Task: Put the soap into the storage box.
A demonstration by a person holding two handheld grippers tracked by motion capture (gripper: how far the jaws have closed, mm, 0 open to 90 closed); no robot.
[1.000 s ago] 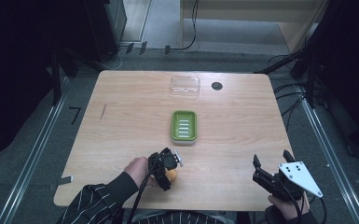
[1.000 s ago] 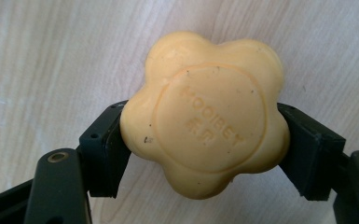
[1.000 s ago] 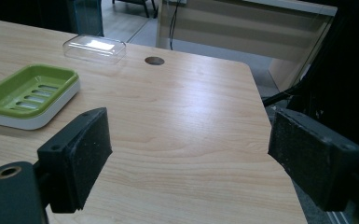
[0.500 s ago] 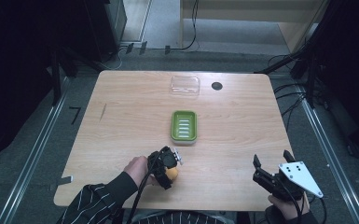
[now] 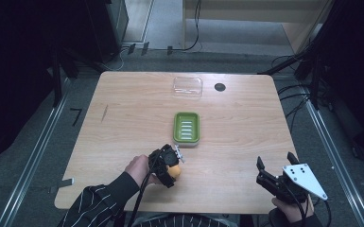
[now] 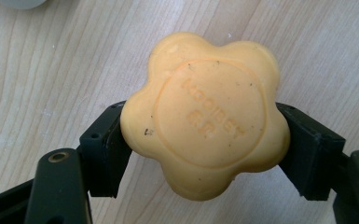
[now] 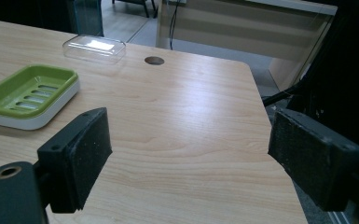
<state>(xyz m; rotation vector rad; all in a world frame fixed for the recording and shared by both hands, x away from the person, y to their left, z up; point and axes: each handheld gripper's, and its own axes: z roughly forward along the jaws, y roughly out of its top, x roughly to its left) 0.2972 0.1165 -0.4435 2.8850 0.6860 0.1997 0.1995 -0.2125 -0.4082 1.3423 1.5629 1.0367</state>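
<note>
1. Your left gripper (image 5: 172, 163) sits at lower centre of the high view, low over the wooden worktop (image 5: 123, 137), its fingers (image 6: 105, 151) clamped on an orange, flower-shaped soap (image 6: 204, 114).
2. In the left gripper view the soap fills the middle of the frame, a finger pressed against each side, with a round embossed stamp on its upper face; the lettering is too faint to read.
3. Your left hand (image 5: 139, 168) wraps the gripper's body, a striped sleeve (image 5: 99, 203) trailing to the bottom edge.
4. Just above the soap in the high view lies a green dish (image 5: 186, 127) with a slotted floor and white base, empty, at the centre of the frame.
5. A clear lid (image 5: 187, 86) rests near the worktop's top edge, beside a dark round hole (image 5: 220, 87).
6. Your right gripper (image 5: 275, 166) is at the lower right of the high view, its fingers (image 7: 81, 151) spread wide and holding nothing, well apart from the soap.
7. In the right gripper view the dish (image 7: 28, 93) is at the left, the lid (image 7: 94, 48) and hole (image 7: 154, 60) above it.
</note>
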